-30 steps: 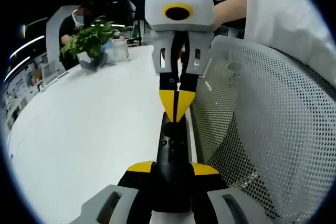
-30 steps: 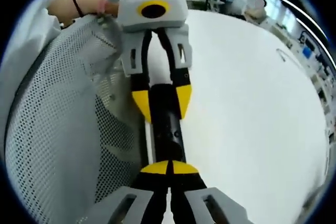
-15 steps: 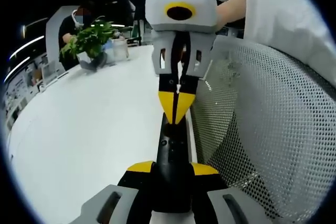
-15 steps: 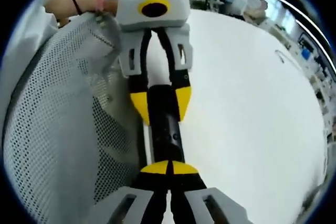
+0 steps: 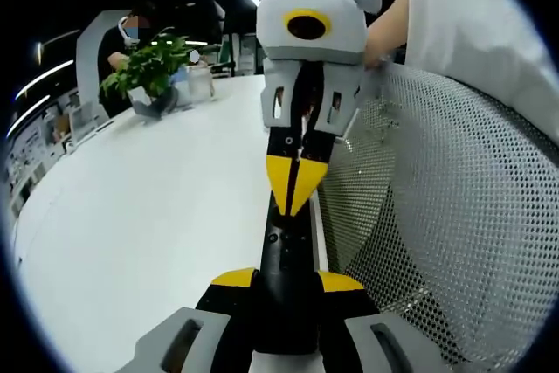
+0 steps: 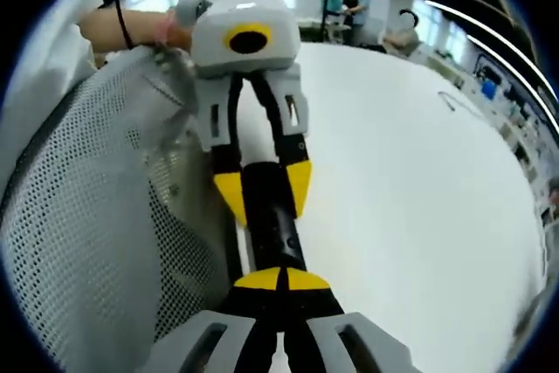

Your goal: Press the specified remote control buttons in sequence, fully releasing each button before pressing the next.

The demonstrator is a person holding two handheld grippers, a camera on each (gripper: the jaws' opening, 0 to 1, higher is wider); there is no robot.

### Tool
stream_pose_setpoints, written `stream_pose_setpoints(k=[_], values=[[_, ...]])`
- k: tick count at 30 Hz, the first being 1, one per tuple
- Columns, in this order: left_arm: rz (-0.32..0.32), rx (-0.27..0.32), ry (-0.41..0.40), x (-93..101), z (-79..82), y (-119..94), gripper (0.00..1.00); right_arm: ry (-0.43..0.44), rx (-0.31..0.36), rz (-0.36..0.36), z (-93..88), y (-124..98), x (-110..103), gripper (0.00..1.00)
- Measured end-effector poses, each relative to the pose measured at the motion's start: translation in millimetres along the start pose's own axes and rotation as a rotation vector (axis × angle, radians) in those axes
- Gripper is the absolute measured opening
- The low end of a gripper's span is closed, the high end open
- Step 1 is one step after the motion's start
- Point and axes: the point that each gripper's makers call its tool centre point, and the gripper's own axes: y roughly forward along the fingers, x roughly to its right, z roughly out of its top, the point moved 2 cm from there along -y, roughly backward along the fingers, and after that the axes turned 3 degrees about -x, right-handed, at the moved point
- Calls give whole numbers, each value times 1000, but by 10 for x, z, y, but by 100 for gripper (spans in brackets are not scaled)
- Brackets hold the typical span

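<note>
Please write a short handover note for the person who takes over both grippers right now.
Left gripper: shut on the black remote, at the edge of the white table, beside a mesh chair.
Right gripper: shut, tips pointing onto the remote's button face; contact unclear.
Done: cannot tell which buttons were pressed.
To do: finish the sequence, releasing fully between presses.

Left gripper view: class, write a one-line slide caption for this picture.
Left gripper clamps a black remote while the right gripper, jaws shut, points down at it above a white table.
</note>
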Motion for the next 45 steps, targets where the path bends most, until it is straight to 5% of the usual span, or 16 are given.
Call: stream_pose_setpoints(k=[11,14,21,26,33,37,42,45], values=[[-1,2,-1,-3,-1,-2,25,-12,-112,22,28,28,25,0],[-1,1,2,-1,-3,-2,25,-23,-42,10,9,11,15,0],[0,1,3,6,-6,-5,25,205,123,2,35,13,27,0],[0,2,3,11,-7,-5,25,186,128,-11,32,15,5,0],[0,1,5,15,-10,-5,25,-81,54,1,51,27,-14,0],[-1,0,6,17,-8,-3,25,-320,-13,-12,108,63,-59,0],[-2,0,0,17,-8,-5,25,-475,-109,13,197,134,-77,0],[-2,0,1,14,-8,-6,25,-490,-188,42,207,141,-71,0]])
